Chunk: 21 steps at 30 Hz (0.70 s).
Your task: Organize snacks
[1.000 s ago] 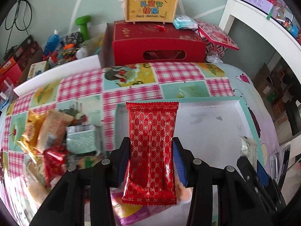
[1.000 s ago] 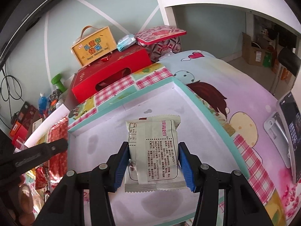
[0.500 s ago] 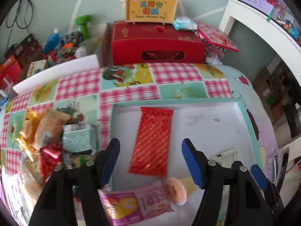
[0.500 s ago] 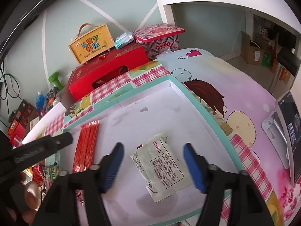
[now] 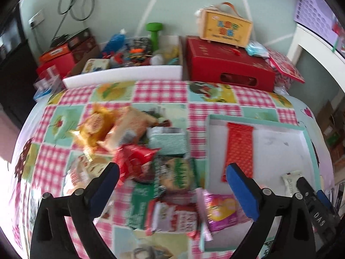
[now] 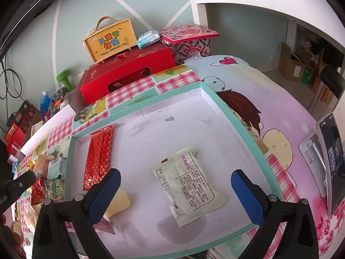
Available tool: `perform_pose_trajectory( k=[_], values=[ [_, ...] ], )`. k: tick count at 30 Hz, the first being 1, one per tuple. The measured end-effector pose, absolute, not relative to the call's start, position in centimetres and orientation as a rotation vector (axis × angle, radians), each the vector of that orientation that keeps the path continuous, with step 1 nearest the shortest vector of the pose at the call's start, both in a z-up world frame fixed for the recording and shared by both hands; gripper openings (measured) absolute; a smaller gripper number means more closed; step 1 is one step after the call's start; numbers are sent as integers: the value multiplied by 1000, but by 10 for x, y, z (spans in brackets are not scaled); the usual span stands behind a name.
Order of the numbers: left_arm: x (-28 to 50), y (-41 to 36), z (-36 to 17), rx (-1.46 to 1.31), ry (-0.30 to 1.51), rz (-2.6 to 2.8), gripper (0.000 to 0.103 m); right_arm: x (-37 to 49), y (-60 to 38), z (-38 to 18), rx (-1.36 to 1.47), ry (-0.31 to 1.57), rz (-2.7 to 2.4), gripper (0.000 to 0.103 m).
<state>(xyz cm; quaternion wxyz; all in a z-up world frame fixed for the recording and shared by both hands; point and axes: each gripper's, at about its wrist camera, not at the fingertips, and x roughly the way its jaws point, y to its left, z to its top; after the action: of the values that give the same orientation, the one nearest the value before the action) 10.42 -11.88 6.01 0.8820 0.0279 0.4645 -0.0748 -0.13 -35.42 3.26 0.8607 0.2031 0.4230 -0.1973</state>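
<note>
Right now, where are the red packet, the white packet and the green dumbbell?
red packet (image 6: 98,155), right wrist view, middle of wrapper
white packet (image 6: 189,185), right wrist view, printed panel
green dumbbell (image 5: 154,35), left wrist view, handle

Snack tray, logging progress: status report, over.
Both hand-held grippers opening, nothing between them. Red packet and white packet flat in tray. Snack pile waits outside. Nothing blocking.

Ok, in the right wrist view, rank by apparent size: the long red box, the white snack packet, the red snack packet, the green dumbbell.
1. long red box
2. white snack packet, though it lies nearer the camera
3. red snack packet
4. green dumbbell
</note>
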Motion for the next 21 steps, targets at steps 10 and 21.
perform_pose_trajectory(
  k=[10, 21],
  values=[
    [79, -63, 56, 98, 973, -37, 99, 1, -317, 50, 354, 885, -352, 103],
    [76, -5, 44, 1, 1013, 53, 99, 12, -243, 49, 237, 915, -208, 103]
  ],
)
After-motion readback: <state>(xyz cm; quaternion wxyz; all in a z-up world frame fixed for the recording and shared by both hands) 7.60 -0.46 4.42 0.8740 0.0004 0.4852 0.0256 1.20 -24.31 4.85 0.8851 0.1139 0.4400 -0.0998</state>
